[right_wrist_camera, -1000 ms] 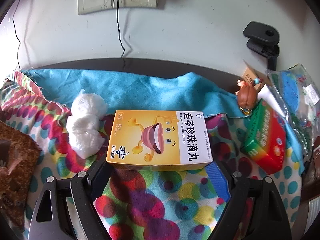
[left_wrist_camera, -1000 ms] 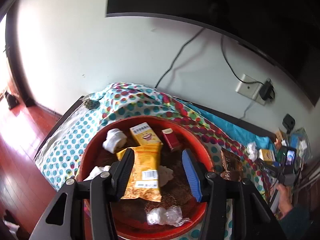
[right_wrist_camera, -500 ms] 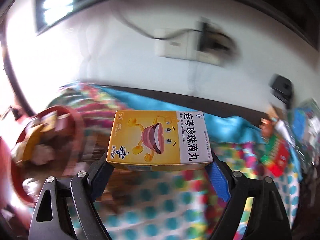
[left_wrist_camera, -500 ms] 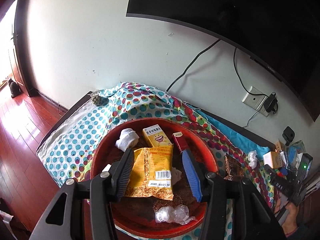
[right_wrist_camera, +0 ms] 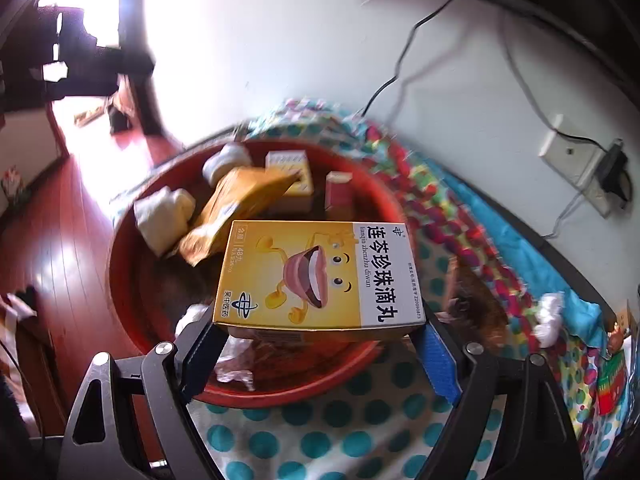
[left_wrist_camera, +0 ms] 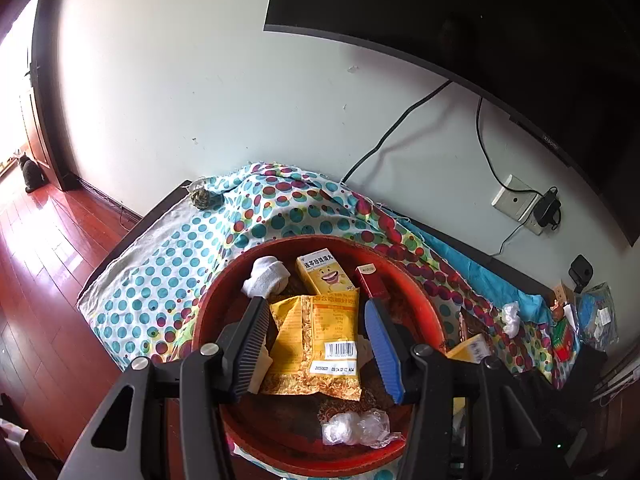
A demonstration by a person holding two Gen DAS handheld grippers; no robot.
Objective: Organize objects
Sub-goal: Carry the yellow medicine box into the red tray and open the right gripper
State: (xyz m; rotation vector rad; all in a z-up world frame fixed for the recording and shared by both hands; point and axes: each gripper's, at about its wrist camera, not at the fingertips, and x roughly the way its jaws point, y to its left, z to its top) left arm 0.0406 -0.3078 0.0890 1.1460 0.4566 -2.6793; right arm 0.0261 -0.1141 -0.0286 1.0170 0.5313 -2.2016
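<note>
A yellow box (right_wrist_camera: 316,276) is clamped in the right gripper (right_wrist_camera: 320,344) over the red basin (right_wrist_camera: 120,280); the left gripper (left_wrist_camera: 316,344) is held open, empty, above the snack bag (left_wrist_camera: 316,344).

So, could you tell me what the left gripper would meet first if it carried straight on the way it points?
Most likely the yellow snack bag lying in the red basin: it sits right between the open left gripper fingers, though the depth is hard to judge.

Motion-blurred red basin (right_wrist_camera: 132,280) contents behind the yellow box (right_wrist_camera: 316,276)
</note>
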